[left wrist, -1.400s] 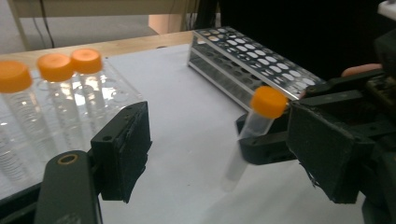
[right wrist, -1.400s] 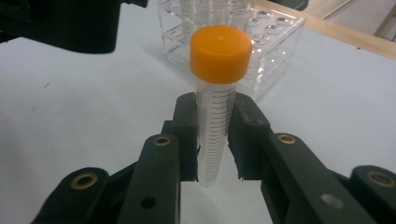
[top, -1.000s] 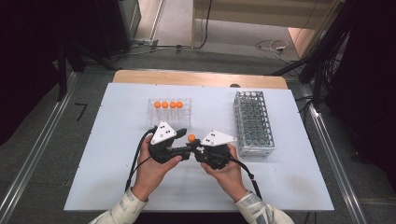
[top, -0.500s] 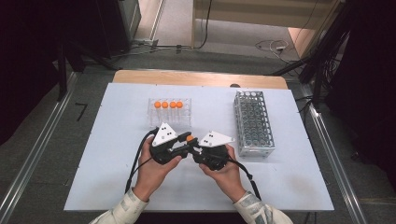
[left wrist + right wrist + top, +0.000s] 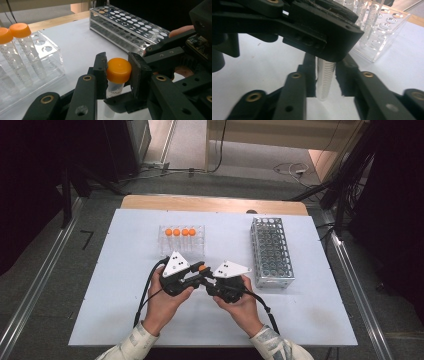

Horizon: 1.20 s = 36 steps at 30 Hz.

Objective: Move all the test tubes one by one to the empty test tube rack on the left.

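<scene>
Clear graduated tube [image 5: 113, 88], orange cap [image 5: 119, 70], upright above white table, cap pinched between black fingers.

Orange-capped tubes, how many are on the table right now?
5: four stand in a row in the clear rack, one orange-capped tube is clamped by the left hand-held gripper between both hands. None seen in the metal rack.

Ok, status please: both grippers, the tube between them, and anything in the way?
Left gripper shut on tube, at its orange cap. Right gripper fingers just opening, tube between them, unpressed. Clear rack and metal rack stand apart, nothing blocking.
</scene>
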Motion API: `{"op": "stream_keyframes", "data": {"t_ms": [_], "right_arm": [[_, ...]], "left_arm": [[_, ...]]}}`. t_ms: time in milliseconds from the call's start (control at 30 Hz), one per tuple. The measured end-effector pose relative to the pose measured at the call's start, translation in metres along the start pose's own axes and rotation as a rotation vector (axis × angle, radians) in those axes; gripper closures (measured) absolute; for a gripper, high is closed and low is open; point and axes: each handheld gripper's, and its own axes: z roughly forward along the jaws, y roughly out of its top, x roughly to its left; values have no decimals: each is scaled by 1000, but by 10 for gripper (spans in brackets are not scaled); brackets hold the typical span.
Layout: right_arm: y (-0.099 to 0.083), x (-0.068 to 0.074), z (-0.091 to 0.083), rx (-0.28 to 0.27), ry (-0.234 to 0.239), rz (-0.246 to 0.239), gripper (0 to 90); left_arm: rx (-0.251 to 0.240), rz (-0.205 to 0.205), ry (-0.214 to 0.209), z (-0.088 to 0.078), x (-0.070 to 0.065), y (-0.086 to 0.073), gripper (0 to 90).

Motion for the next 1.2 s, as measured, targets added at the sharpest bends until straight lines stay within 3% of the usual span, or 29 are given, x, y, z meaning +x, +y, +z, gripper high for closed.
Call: {"op": "stream_keyframes", "data": {"t_ms": [300, 400, 767, 1200], "right_arm": [[0, -5, -1, -2, 10, 59, 315], [-1, -8, -4, 0, 8, 65, 271], [-4, -16, -23, -14, 5, 64, 242], [-11, -32, -45, -28, -33, 95, 243]], "left_arm": [[-14, -22, 14, -3, 7, 1, 695], [-20, -29, 17, -4, 9, 2, 695], [-47, -67, 54, -14, 23, 7, 695], [-74, -128, 122, -32, 52, 10, 695]]}}
